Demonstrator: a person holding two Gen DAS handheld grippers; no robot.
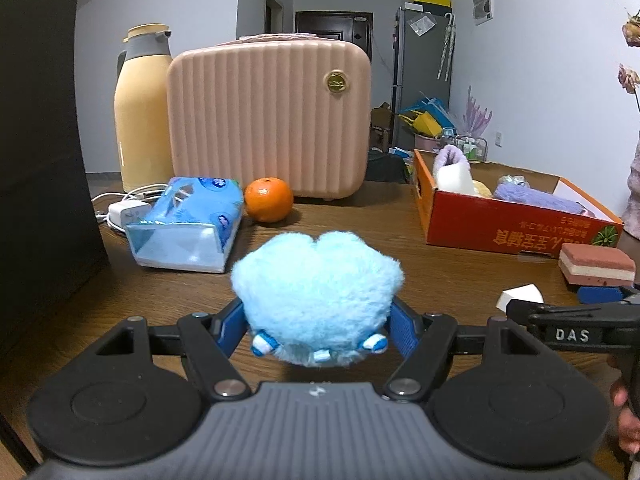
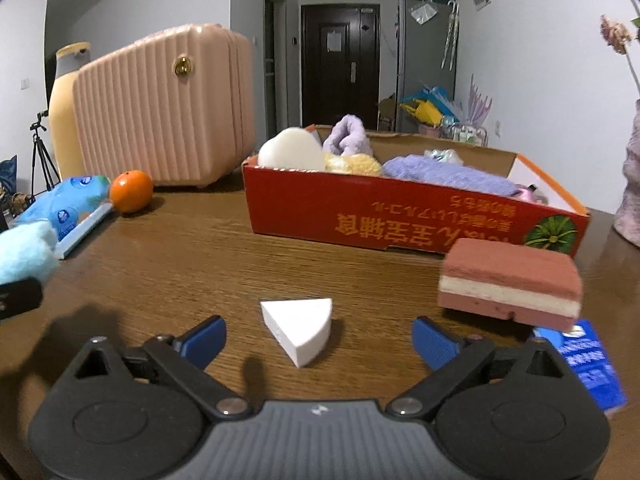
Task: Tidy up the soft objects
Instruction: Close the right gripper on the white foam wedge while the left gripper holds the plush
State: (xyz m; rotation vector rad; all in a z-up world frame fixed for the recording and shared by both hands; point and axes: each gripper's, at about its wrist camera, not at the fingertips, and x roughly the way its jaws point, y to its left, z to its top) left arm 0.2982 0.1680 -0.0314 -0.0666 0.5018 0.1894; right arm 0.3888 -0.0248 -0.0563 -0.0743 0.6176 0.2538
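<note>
My left gripper [image 1: 318, 326] is shut on a fluffy light-blue plush toy [image 1: 318, 284], held above the wooden table [image 1: 440, 272]; the plush also shows at the left edge of the right wrist view [image 2: 24, 252]. My right gripper [image 2: 318, 338] is open and empty, its blue fingers on either side of a white wedge-shaped sponge [image 2: 300, 330] on the table. A pink-and-white layered sponge [image 2: 512, 282] lies to the right. The red cardboard box [image 2: 400, 220] behind holds purple, yellow and white soft items; it also shows in the left wrist view [image 1: 500, 228].
A pink ribbed suitcase [image 1: 268, 116], a yellow thermos jug [image 1: 140, 108], an orange [image 1: 268, 199], a blue tissue pack [image 1: 188, 224] and a white charger with cable [image 1: 124, 208] stand at the back left. A blue card pack [image 2: 584, 364] lies by the right finger.
</note>
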